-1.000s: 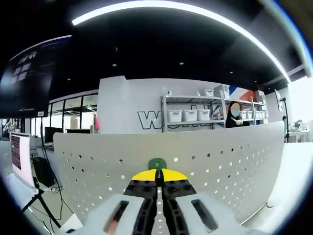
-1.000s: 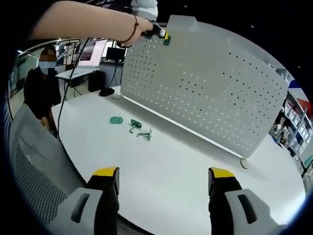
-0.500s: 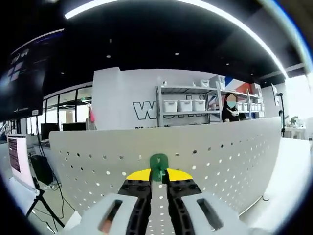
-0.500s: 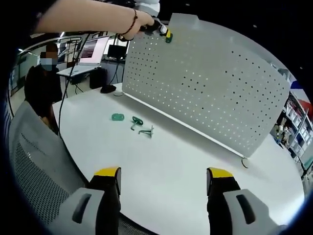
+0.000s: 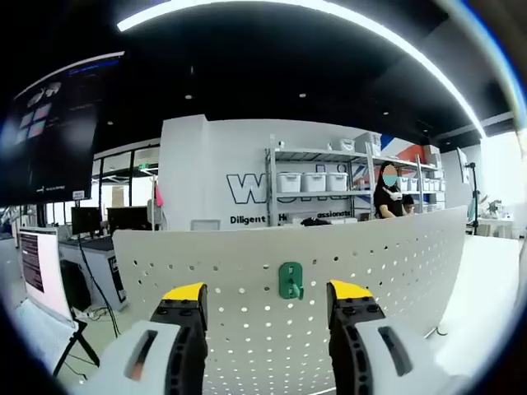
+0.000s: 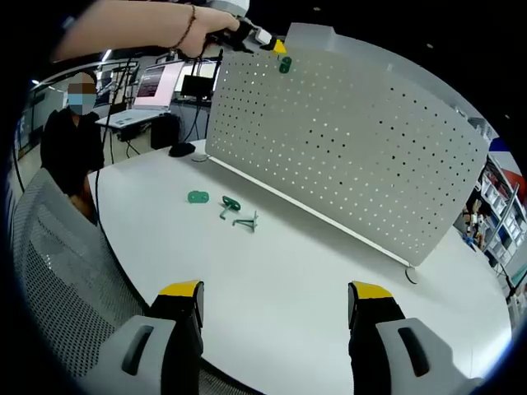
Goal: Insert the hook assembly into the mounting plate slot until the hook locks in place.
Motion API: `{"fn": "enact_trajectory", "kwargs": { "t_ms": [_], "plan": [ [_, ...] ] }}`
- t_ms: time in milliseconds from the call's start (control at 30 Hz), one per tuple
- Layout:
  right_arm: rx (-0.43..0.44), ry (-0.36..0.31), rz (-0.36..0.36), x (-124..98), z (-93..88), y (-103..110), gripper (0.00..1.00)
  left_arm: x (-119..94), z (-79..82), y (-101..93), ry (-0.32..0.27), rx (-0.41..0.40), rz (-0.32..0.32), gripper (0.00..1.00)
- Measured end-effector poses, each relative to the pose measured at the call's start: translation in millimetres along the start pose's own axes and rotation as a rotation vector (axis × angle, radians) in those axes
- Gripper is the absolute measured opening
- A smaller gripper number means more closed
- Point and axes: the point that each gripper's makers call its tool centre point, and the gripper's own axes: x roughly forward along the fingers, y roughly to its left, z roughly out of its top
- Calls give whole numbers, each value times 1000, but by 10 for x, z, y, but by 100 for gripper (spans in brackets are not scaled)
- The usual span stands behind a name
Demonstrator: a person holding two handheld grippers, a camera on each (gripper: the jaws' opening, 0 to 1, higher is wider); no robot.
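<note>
Green hook assembly (image 5: 291, 280) hangs upright near the pegboard's (image 5: 395, 288) top edge, dead ahead between the wide-open, empty left gripper's (image 5: 268, 303) jaws; the right gripper (image 6: 273, 298), wide and empty too, hovers well back over the desk (image 6: 313, 271).

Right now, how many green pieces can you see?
3: one green plastic hook up on the white perforated panel, two green pieces lying on the white table. Others may be hidden.
</note>
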Motion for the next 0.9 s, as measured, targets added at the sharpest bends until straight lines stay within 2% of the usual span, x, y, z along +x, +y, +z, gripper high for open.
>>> {"fn": "enact_trajectory", "kwargs": {
  "t_ms": [133,200,367,567,767,900],
  "plan": [
    [-2,-3,-4,-5,7,-8,68,-165,-7,72,13,-14,-11,70],
    [-3,-2,-4,-4,2,-6,67,-241,-27,94,19,-15,-17,71],
    [-10,-4,-3,-7,0,0,67,-500,-203,139,65,-1,-35,74],
    [-10,-12,-4,-14,15,2,66,-831,-553,111,158,2,-75,77],
    [-14,-11,-1,-18,14,14,66,-1160,-955,-85,249,-20,-135,77],
    [-11,-12,-4,-23,14,5,66,-1308,-1147,-167,292,-24,-164,80]
  ]
}}
